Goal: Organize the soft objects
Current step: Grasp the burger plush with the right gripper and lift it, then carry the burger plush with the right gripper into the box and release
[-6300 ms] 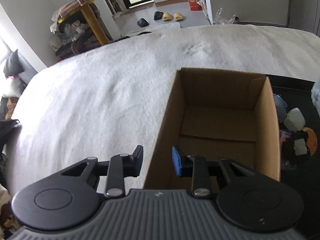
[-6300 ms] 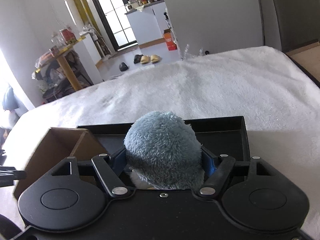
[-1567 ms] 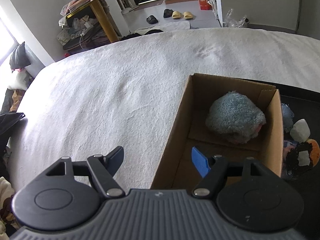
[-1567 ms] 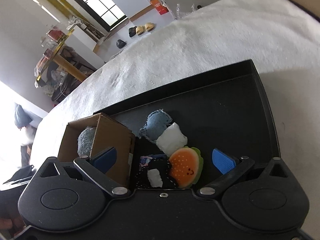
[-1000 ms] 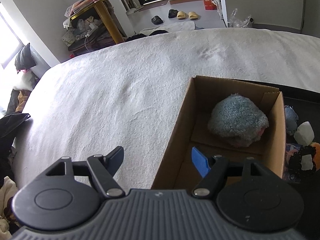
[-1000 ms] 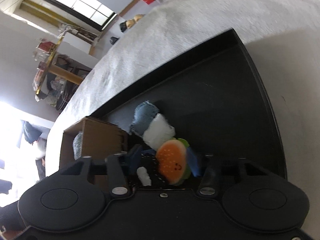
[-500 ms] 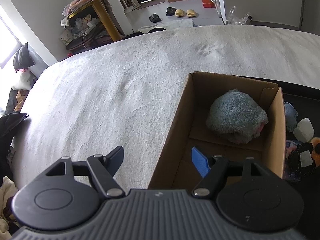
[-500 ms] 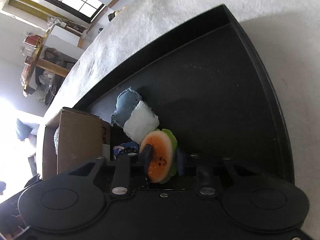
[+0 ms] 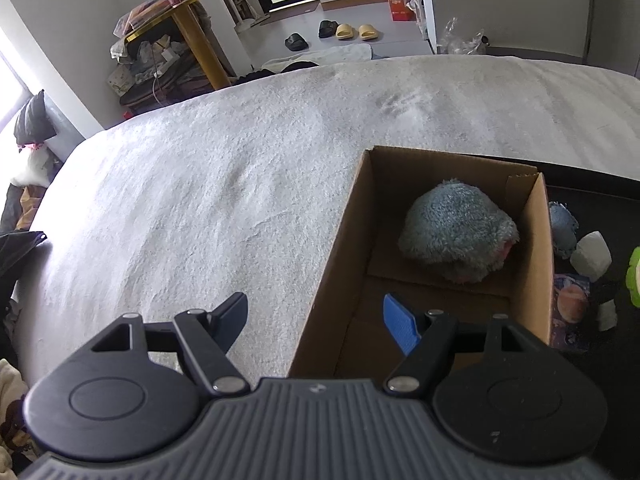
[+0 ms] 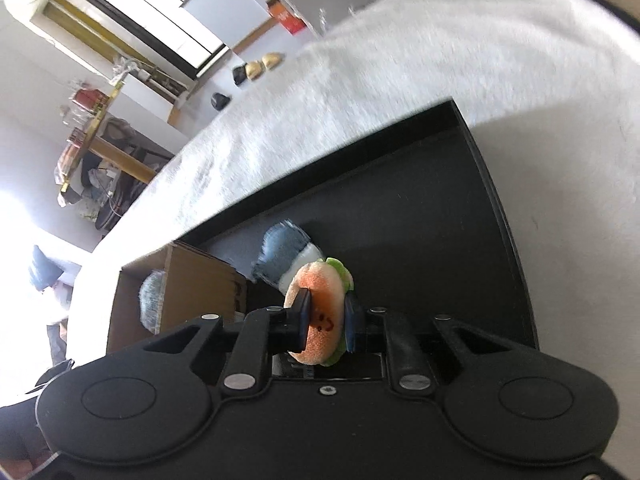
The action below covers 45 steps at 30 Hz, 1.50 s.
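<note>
The right tongs [image 10: 325,322] pinch a burger plush [image 10: 320,300] between both pads, above the near part of a black tray [image 10: 500,216]. At its 11 o'clock a denim plush [image 10: 280,246] and a white one [image 10: 302,266] lie touching on the tray. The left tongs [image 9: 316,314] are spread, empty, straddling the near left wall of a cardboard box [image 9: 340,248] on the white bed [image 9: 200,184]. A fluffy blue plush [image 9: 456,236] sits in the box's far end.
</note>
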### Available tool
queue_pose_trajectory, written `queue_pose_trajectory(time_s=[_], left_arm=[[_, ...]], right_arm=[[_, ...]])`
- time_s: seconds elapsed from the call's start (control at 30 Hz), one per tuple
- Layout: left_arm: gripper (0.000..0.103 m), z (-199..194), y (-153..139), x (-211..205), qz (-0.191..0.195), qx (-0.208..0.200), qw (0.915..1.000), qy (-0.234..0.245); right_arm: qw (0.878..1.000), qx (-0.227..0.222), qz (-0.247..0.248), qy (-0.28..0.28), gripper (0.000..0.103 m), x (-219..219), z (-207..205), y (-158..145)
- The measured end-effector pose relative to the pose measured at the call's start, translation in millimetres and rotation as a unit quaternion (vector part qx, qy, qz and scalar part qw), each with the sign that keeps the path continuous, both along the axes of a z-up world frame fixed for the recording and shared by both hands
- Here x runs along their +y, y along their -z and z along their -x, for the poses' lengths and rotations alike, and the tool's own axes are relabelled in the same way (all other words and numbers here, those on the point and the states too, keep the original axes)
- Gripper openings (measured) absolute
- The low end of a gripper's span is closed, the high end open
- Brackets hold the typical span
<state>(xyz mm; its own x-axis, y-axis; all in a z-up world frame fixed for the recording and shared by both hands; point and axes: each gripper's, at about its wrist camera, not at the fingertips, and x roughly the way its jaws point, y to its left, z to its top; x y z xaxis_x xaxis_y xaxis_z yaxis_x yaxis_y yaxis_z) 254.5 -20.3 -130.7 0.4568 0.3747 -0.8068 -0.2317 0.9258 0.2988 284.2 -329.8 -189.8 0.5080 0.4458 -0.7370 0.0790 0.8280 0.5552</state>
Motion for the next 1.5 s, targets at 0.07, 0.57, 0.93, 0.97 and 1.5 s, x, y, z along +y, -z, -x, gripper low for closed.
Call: queue_pose_trajectory(time_s=[0.07, 0.57, 0.93, 0.97, 1.5], left_arm=[[0.073, 2.7, -1.0, 1.0, 0.003, -0.001, 1.0, 0.002], [0.073, 16.3, -9.6, 16.3, 0.034, -0.017, 0.9993, 0.0], [0.073, 18.5, -14.0, 21.5, 0.068, -0.029, 0.9973, 0.0], [0.073, 18.4, -14.3, 22.1, 0.071, -0.03, 0.997, 0.0], [0.073, 20.5, -0.2, 47.6, 0.121, -0.036, 0.9921, -0.001]], right_arm=[[1.0, -0.008, 0.004, 0.0, 0.017, 2.1, 1.1, -6.7], [0.997, -0.051, 0.063, -0.017, 0.017, 39.7, 10.7, -40.2], [0.991, -0.084, 0.098, -0.028, 0.018, 58.2, 17.9, -63.1], [0.991, -0.086, 0.099, -0.03, 0.018, 60.2, 17.8, -64.6], [0.973, -0.151, 0.139, -0.104, 0.018, 127.0, 19.7, -85.9]])
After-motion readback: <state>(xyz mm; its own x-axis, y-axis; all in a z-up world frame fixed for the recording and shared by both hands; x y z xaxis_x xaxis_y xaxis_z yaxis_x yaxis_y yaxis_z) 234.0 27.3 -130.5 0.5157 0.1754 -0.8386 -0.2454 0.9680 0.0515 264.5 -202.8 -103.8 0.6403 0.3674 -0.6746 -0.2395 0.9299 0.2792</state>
